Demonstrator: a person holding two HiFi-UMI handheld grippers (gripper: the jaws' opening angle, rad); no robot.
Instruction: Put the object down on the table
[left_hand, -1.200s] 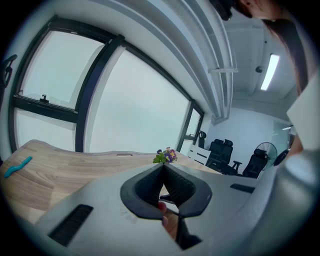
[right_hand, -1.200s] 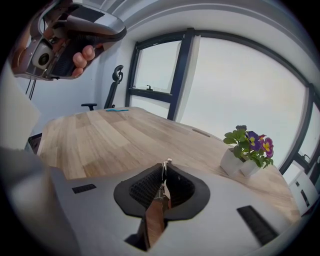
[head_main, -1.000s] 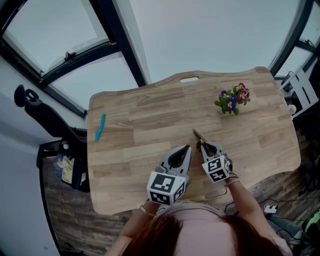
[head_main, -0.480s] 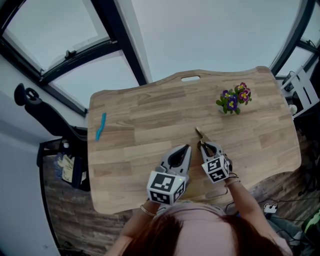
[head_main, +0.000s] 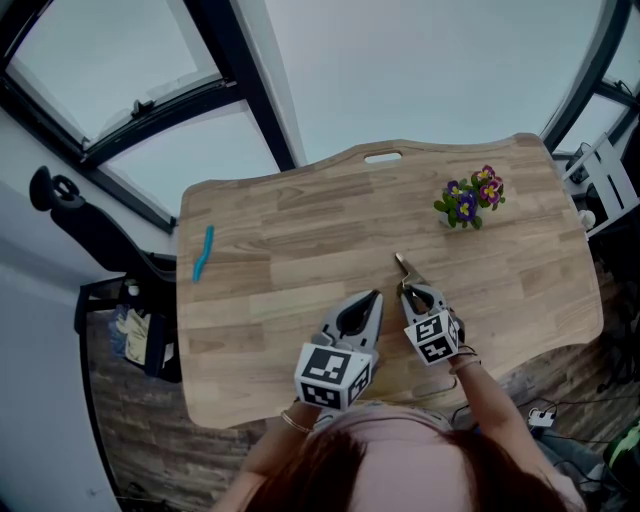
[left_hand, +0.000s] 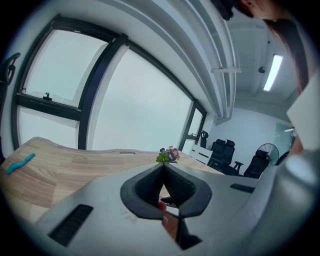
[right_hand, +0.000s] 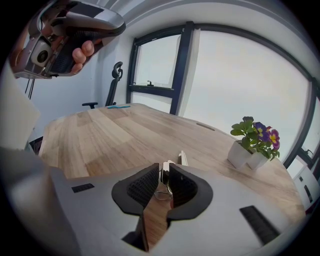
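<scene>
Since the right gripper (head_main: 412, 292) has its jaws pinched narrow on a small thin metal object (head_main: 402, 264), the put-down looks not yet done: the object is clamped at its near end, with its free tip poking toward the far side, low over the bench (head_main: 280, 250). Can't tell whether the tip touches the wood. That spot is bare, well apart from the flower pot (head_main: 468, 200) at far right and the blue item (head_main: 203, 253) at far left, so a release there looks safe. Right forearm comes in from the near edge, with the gripper angled down and away. The left gripper (head_main: 372, 300) sits just to its left and higher, jaws closed tip to tip on nothing, apparently parked out of the way.
</scene>
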